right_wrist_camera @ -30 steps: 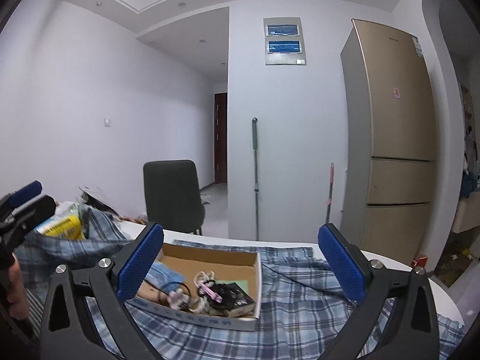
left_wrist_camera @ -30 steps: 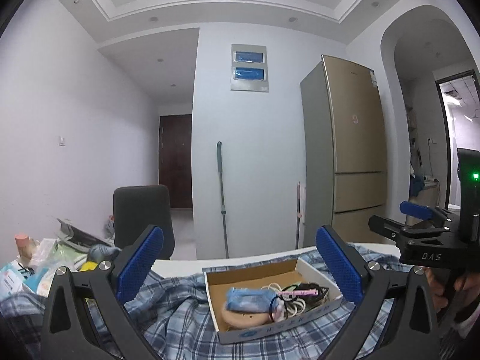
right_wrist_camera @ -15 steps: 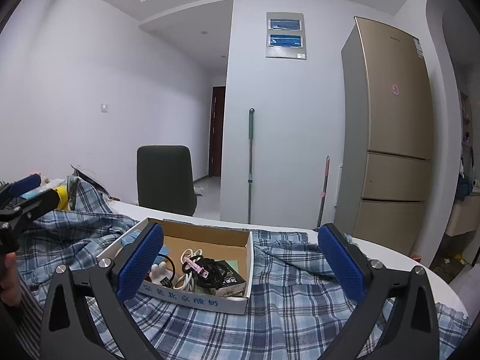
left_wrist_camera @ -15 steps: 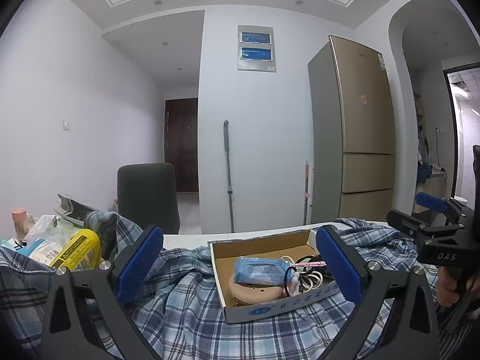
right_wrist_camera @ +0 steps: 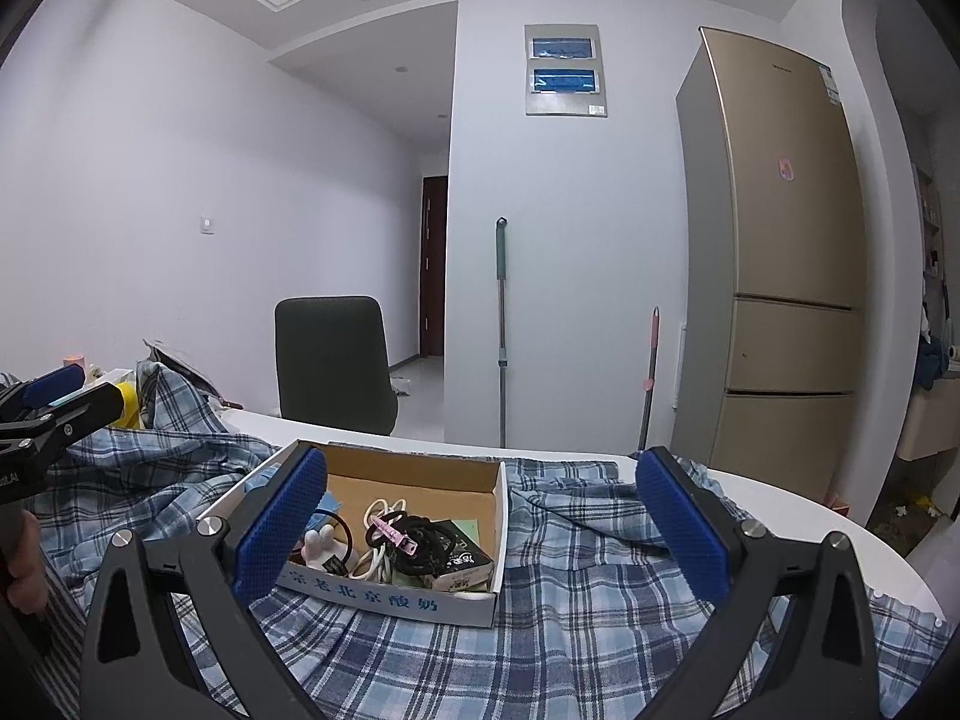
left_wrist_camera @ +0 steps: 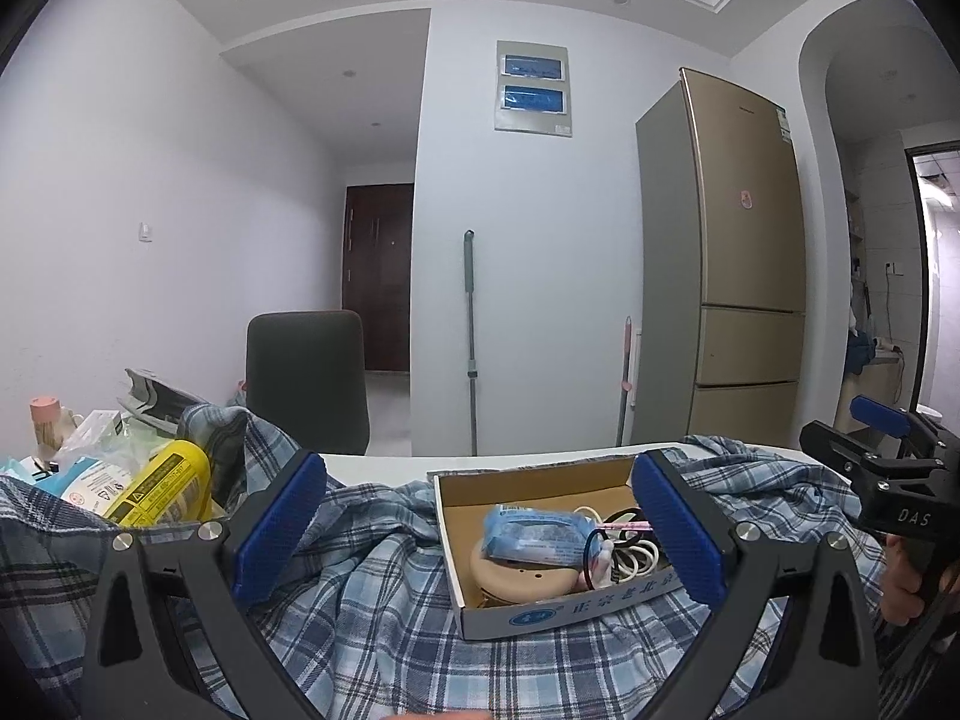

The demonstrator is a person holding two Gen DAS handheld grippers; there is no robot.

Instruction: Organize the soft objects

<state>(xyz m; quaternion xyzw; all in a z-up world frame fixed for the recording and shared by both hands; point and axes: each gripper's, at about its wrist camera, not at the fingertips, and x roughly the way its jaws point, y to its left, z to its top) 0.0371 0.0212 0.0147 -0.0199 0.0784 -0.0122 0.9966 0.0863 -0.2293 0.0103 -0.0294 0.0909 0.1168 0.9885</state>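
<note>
- The left gripper hangs low over the table with its blue pads spread wide and nothing between them.
- Furthest left sits a pile of packets with a yellow bag on it, resting against a bunched corner of the shirt.
- The plaid shirt, the soft thing to be tidied, lies rumpled across the white table, running under both tools.
- A cardboard box sits on the cloth in the middle, weighing it down.
- In the box: a blue wipes packet lying on a round beige item, then white cable, black hair ties, a pink clip and a small dark packet.
- The right gripper is likewise spread and empty, hovering just above shirt and box.
- I'd judge the work barely begun. Done well, the box comes off the cloth first, or each tool pinches a free edge well away from it, so a pull does not tip the contents out.
</note>
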